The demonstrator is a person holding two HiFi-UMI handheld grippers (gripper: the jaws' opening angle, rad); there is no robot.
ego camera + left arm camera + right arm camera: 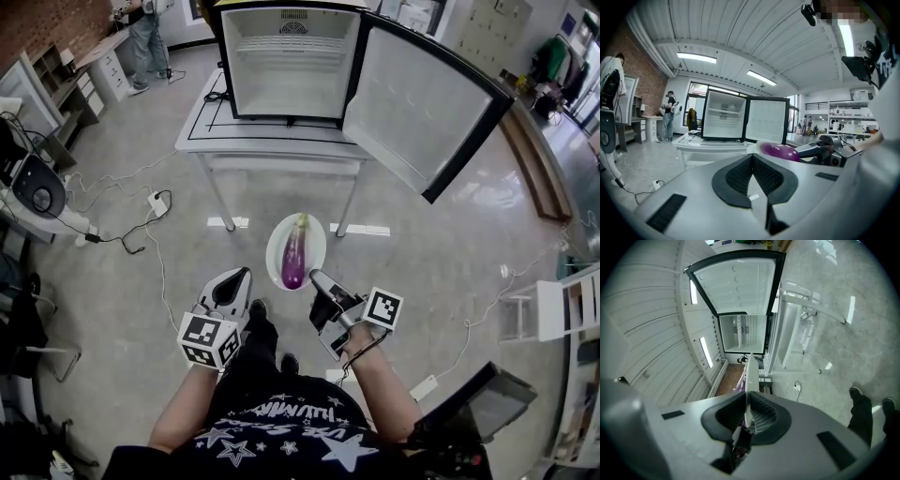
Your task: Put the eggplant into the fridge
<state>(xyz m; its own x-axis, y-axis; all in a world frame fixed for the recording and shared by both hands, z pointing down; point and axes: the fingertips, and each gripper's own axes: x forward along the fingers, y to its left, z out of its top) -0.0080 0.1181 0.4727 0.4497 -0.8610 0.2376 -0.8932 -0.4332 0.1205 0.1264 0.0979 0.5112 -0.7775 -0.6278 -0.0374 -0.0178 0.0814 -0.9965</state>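
Observation:
A purple eggplant (294, 259) lies on a white plate (276, 242) held out over the floor in front of me. My right gripper (317, 277) is shut on the plate's near rim; in the right gripper view the plate (749, 376) stands edge-on between the pads (761, 416). My left gripper (242, 274) hovers just left of the plate, shut with nothing in it. In the left gripper view the eggplant (778, 151) shows just past the closed jaws. The small fridge (286, 61) sits ahead on a white table (272, 141), its door (417, 108) swung wide open to the right.
Cables and a power strip (157, 202) trail over the floor to the left, near a grey machine (37, 187). A person (145, 37) stands at desks far back left. White shelving (567, 309) stands at the right. My shoes (857, 392) are on the floor below.

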